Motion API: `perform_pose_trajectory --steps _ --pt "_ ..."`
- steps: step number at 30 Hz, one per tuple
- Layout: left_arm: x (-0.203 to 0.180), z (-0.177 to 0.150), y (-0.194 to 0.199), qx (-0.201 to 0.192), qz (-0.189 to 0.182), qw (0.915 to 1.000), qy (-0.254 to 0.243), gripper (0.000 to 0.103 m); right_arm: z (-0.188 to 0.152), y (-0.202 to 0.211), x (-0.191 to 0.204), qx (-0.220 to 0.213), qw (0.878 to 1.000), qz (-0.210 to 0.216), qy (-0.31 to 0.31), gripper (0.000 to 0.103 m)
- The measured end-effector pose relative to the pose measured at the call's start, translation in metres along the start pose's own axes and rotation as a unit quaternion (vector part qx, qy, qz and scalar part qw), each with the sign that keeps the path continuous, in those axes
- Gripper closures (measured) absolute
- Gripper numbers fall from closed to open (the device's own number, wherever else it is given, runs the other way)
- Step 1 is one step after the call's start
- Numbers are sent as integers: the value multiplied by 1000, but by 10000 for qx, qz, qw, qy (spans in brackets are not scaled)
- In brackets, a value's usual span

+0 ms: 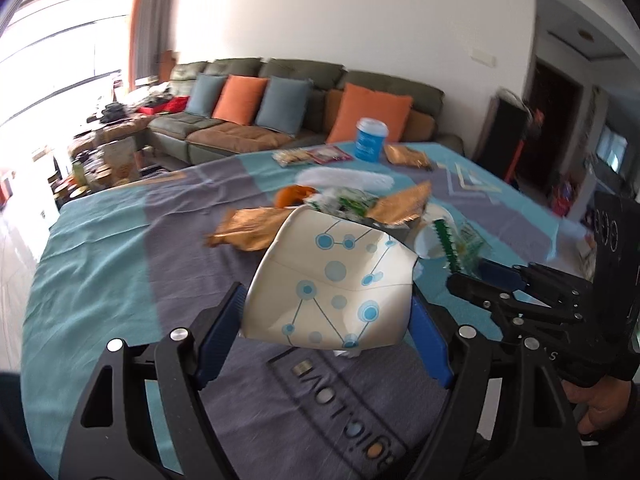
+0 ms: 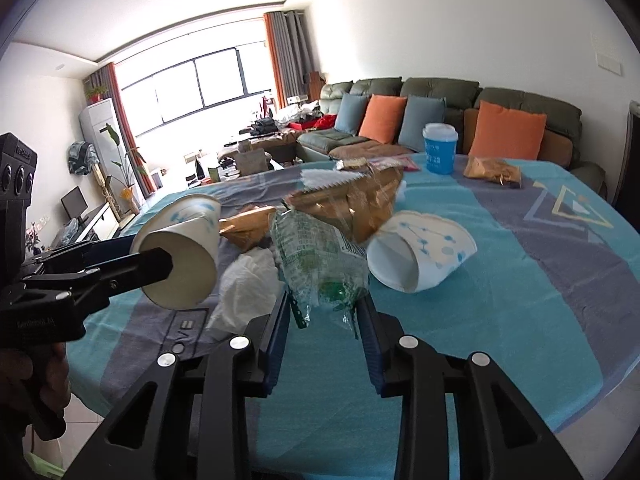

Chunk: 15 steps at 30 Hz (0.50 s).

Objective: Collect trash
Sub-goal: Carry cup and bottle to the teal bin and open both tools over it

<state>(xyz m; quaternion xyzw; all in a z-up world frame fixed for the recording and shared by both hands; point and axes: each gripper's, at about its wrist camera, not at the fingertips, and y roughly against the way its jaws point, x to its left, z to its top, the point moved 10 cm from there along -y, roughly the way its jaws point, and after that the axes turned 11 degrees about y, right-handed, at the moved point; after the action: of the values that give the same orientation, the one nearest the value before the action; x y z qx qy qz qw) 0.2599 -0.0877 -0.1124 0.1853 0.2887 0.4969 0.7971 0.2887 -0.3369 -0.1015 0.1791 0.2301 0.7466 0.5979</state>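
Gripping crumpled paper cup (image 1: 332, 280), crinkly wrapper (image 2: 320, 264)

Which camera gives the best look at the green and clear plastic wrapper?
The right wrist view: the green wrapper hangs centred between the right tongs, pinched there. The left wrist view shows only a blurred bit of it beyond those tongs.

Gold wrappers (image 2: 352, 204): smeared by motion beyond the right tongs (image 2: 325, 312); print unreadable.
Paper cup (image 1: 332, 276): its far rim hides part of the trash pile (image 1: 360, 200) beyond the left tongs (image 1: 326, 322).
Cloth lettering (image 1: 340, 392): partly under the left tongs' arms.
Hand (image 1: 600, 408): cut off at the right edge.
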Motion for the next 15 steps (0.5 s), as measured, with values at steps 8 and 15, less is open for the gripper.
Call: perform_pose_trajectory --steps 8,15 --pt "67 6 86 -773 677 9926 652 26 36 6 55 -382 9957 568 631 71" --pt "138 -4 171 -1318 1511 9728 1161 26 71 1 133 -657 9797 1408 1269 72"
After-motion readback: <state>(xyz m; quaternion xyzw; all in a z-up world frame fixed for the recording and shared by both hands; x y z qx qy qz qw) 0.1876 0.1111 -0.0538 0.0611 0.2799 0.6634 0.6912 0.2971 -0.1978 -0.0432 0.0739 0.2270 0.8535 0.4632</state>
